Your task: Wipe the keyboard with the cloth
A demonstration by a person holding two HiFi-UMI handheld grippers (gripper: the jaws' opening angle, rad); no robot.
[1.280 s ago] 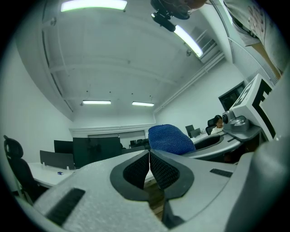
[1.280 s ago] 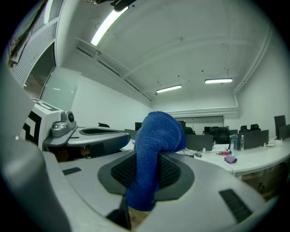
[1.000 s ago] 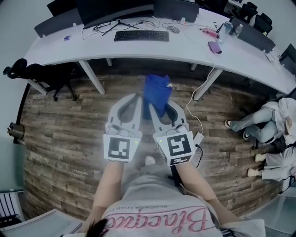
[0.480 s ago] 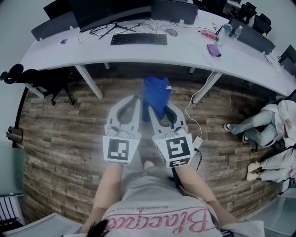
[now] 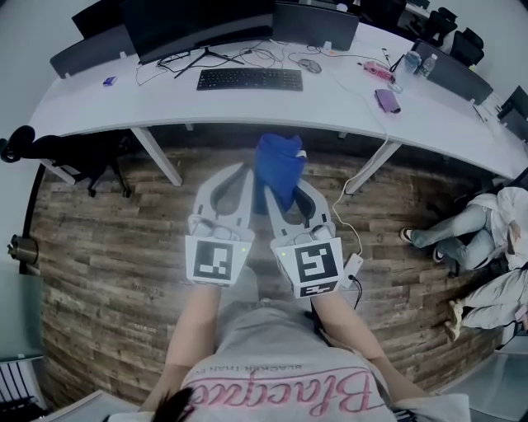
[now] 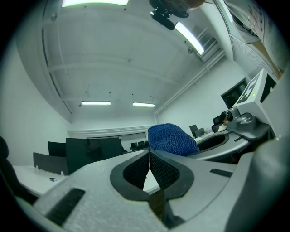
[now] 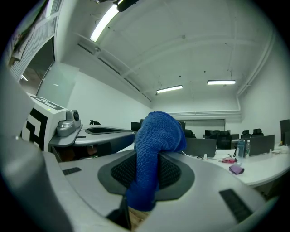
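A black keyboard (image 5: 249,79) lies on the long white desk (image 5: 330,103) in the head view, in front of a dark monitor (image 5: 194,21). My right gripper (image 5: 280,183) is shut on a blue cloth (image 5: 276,167), which bulges out past the jaw tips (image 7: 156,149). My left gripper (image 5: 238,183) is shut with nothing between its pads (image 6: 149,170). Both grippers are held side by side over the wooden floor, well short of the desk. The blue cloth (image 6: 172,139) also shows to the right in the left gripper view.
A purple item (image 5: 386,100), a pink item (image 5: 374,68), bottles (image 5: 419,61) and cables lie on the desk to the right. A black chair (image 5: 78,152) stands at the left. A white cable (image 5: 351,210) trails on the floor. A person's legs (image 5: 462,231) show at the right.
The view has shifted slightly toward the desk; the keyboard sits a little lower and further right in the head view. Both grippers keep their pose, the cloth still held.
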